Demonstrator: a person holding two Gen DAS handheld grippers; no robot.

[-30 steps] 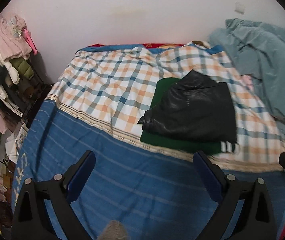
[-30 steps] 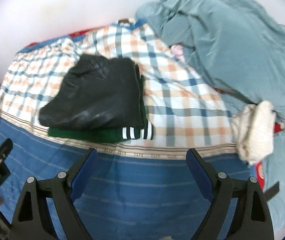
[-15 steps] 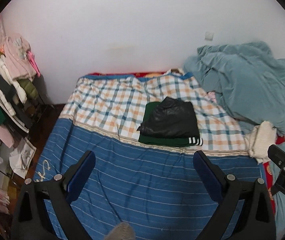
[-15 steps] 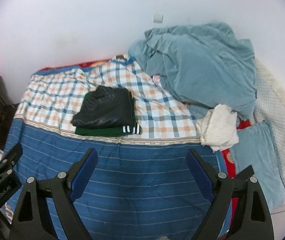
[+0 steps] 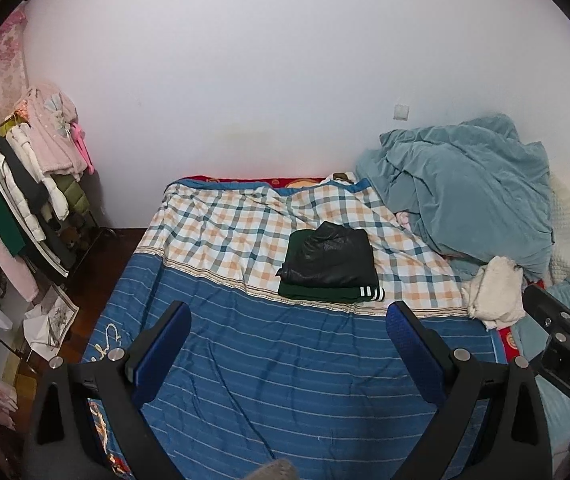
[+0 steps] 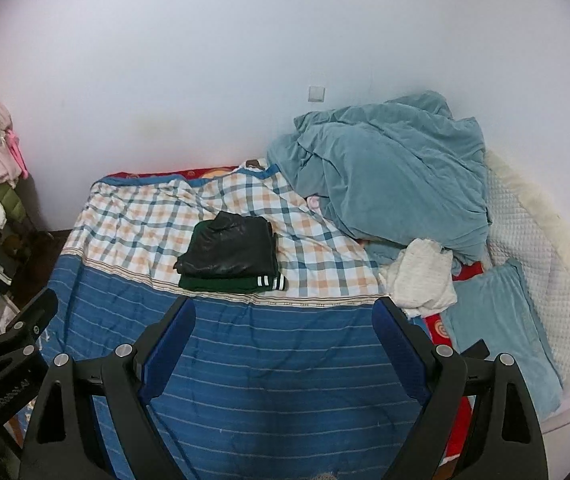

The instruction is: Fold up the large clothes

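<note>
while both of our grippers hang above the near end of the bed (image 5: 269, 384), the folded stack lies ahead of them on the checked half of the cover, just beyond the seam where the blue striped half begins: a black leather-like garment (image 5: 331, 254) resting on a folded green garment (image 5: 325, 292) whose striped cuff pokes out toward the bed's right side. the stack's long axis runs across the bed, roughly parallel to that seam. our left gripper (image 5: 289, 344) has its blue fingers spread wide with nothing between them, and the stack sits almost straight ahead of it. our right gripper (image 6: 285, 340) is likewise spread wide and empty; from it the stack lies ahead and a little left, while a crumpled cream garment (image 6: 421, 280) lies ahead and right, near the bed's right edge beside the heaped teal blanket (image 6: 389, 176). we judge the cream piece the likeliest next item, and the right hand the nearer to it. both grippers tilt downward toward the cover.
</note>
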